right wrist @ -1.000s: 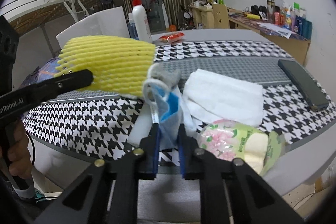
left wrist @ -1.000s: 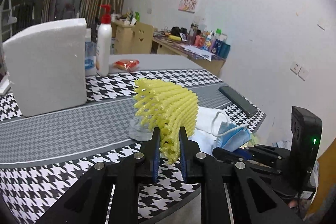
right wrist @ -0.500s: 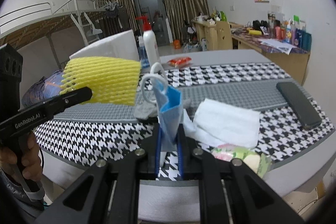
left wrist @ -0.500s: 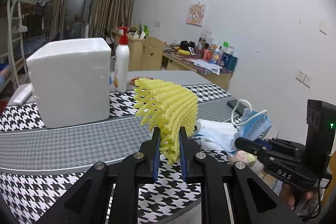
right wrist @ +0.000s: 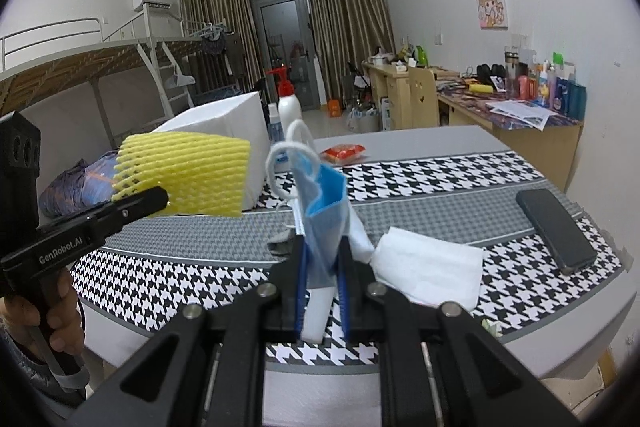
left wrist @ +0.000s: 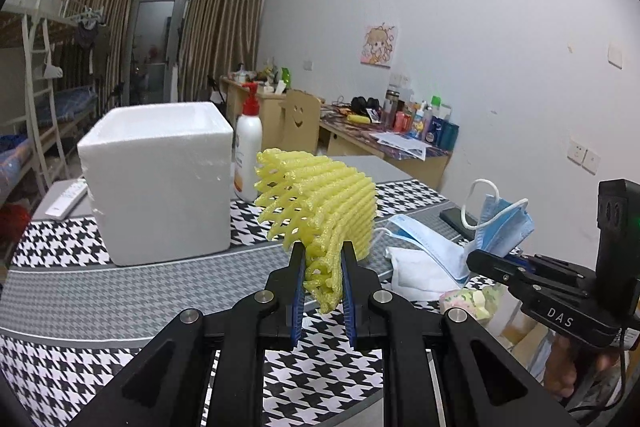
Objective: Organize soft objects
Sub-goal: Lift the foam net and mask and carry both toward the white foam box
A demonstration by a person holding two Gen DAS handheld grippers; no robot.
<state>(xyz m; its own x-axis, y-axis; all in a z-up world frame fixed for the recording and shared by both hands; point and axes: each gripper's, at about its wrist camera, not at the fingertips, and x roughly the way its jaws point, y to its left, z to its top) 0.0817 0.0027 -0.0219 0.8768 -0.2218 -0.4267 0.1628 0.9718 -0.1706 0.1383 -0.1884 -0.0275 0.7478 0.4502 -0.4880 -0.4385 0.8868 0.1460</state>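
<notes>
My left gripper (left wrist: 322, 281) is shut on a yellow foam fruit net (left wrist: 320, 205) and holds it in the air above the table; the net also shows in the right wrist view (right wrist: 184, 173). My right gripper (right wrist: 322, 267) is shut on a blue face mask (right wrist: 322, 199) with white ear loops, lifted off the table; the mask also shows in the left wrist view (left wrist: 502, 223). An open white foam box (left wrist: 160, 179) stands at the back left of the table.
A white folded cloth (right wrist: 432, 263), a black phone (right wrist: 554, 229), a tissue pack (left wrist: 470, 301) and a small grey cloth (right wrist: 282, 243) lie on the houndstooth table (right wrist: 420, 171). A red-capped pump bottle (left wrist: 248, 155) and a remote (left wrist: 66, 201) sit by the box.
Both grippers have risen with their loads: the mask and the yellow net are higher above the table. The views now look more level across the room.
</notes>
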